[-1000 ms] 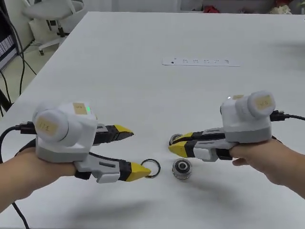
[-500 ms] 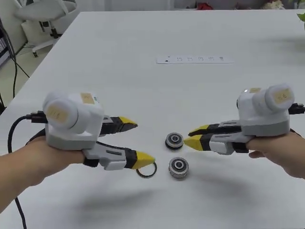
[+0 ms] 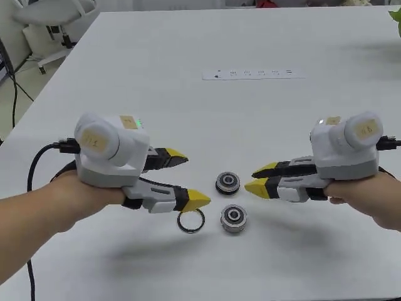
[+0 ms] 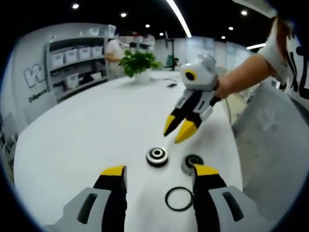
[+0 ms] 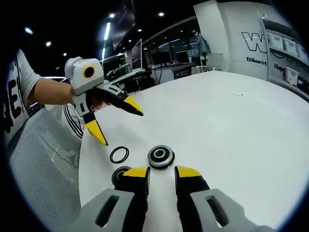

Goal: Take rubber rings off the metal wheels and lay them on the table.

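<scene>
Hovering low over the table (image 3: 188, 94), the left gripper (image 3: 190, 177) is holding its jaws spread wide and empty, while the right gripper (image 3: 255, 179) is pointing in with jaws only narrowly parted, gripping nothing. Between them the far wheel (image 3: 228, 183) and the near wheel (image 3: 234, 217) are sitting flat and close together, with a loose ring (image 3: 190, 221) lying just beside the near one. Both wheels are resting free, so a jaw tip pressing on a rim is likely to send one skidding into its neighbour or the ring. Pinching rubber without bracing the metal risks lifting the whole wheel, and a stretched ring may spring away. A wall sign (image 5: 259, 60) is reading "Diligent" under a large "W"; lettering on the shirt (image 5: 13, 104) is cut off, and the gripper labels are too blurred to read.
</scene>
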The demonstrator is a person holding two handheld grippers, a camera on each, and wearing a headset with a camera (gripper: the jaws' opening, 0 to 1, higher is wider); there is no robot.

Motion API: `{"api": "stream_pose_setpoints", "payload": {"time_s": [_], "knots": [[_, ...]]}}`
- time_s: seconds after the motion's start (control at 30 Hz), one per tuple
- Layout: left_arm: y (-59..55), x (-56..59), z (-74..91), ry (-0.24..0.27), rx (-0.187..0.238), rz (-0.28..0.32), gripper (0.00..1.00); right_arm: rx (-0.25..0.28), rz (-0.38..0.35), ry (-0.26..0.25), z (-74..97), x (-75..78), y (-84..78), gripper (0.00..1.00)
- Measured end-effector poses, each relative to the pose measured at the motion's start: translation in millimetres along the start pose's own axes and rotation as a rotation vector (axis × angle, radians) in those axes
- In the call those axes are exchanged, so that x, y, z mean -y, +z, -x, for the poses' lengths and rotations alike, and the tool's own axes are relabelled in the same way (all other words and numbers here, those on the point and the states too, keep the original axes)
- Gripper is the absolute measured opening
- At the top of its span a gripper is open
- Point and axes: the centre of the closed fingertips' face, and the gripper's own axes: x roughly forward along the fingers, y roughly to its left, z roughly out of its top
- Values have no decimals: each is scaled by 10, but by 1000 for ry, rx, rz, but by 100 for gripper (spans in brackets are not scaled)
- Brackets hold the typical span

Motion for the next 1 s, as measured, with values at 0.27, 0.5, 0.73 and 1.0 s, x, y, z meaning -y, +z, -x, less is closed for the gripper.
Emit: {"api": "stream_pose_setpoints", "payload": {"time_s": [0.27,0.5,0.73,1.0], "knots": [[-8,-31,-155,-15,-9,0,52,8,-7,-3,-31,38,-16,19],[-50,-49,-318,-38,-27,1,49,11,-11,-6,-46,54,-41,19],[-63,-16,-452,-56,-41,-5,45,7,-15,-3,-56,57,-74,19],[-58,-6,-577,-74,-53,10,37,6,-23,1,-71,76,-98,19]]}}
